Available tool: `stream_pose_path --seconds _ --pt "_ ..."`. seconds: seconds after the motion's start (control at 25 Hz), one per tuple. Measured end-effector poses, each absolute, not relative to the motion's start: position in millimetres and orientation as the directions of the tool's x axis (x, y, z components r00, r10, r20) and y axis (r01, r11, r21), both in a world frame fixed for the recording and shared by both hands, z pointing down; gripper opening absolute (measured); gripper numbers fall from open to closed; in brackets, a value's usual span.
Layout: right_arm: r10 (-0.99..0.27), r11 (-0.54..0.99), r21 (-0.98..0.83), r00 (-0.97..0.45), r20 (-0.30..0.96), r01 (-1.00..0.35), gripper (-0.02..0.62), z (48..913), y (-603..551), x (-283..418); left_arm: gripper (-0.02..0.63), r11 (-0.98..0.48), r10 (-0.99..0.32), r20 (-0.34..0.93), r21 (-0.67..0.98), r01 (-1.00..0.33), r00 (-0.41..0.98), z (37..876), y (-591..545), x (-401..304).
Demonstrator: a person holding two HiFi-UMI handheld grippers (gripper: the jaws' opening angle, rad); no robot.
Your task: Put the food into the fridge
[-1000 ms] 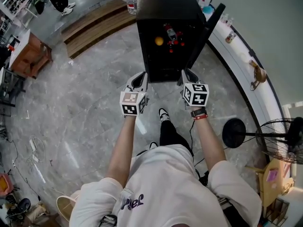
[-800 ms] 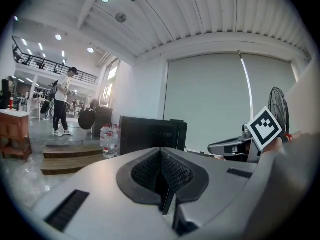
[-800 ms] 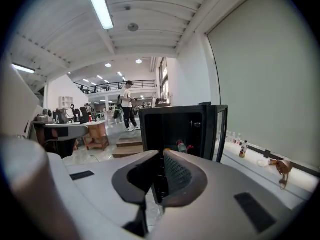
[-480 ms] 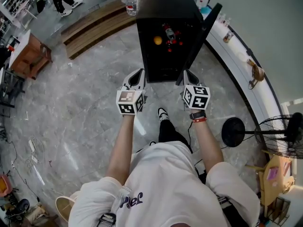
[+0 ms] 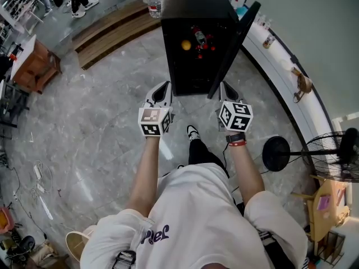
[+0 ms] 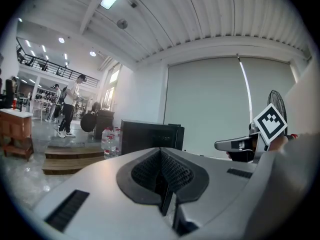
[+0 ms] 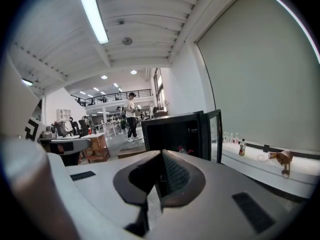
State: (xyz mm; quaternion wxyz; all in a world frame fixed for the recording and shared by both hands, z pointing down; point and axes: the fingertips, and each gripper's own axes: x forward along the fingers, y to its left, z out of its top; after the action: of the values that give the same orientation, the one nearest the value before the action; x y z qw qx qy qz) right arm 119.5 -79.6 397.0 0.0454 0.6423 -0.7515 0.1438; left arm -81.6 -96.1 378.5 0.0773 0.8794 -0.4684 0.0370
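both tools are empty; the left tool (image 5: 163,88) has its jaws together, and the right tool (image 5: 226,88) has just been closing its jaws, with nothing between them, so they also meet now; the food is already inside the black fridge (image 5: 196,13), on a shelf deep in the dark opening, and the door (image 5: 234,41) stands open at the right side; so i judge the step in hand is to shut this door; to do it well, put the flat side of the right tool against the free edge of the door, which is near it, push in a slow arc, and keep the left tool away from the gap; counted: one fridge, one door, one orange fruit (image 5: 185,45), one bottle (image 5: 199,37), some small red pieces (image 5: 207,49) whose number i cannot tell, and two tools.
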Motion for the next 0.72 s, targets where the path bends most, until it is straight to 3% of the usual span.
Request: stream_pose_path --seconds 0.72 --pt "-0.953 0.151 -0.121 -0.177 0.246 -0.981 0.014 398 -45 111 0.018 -0.523 -0.836 0.137 0.094 -0.847 0.532 380 -70 -110"
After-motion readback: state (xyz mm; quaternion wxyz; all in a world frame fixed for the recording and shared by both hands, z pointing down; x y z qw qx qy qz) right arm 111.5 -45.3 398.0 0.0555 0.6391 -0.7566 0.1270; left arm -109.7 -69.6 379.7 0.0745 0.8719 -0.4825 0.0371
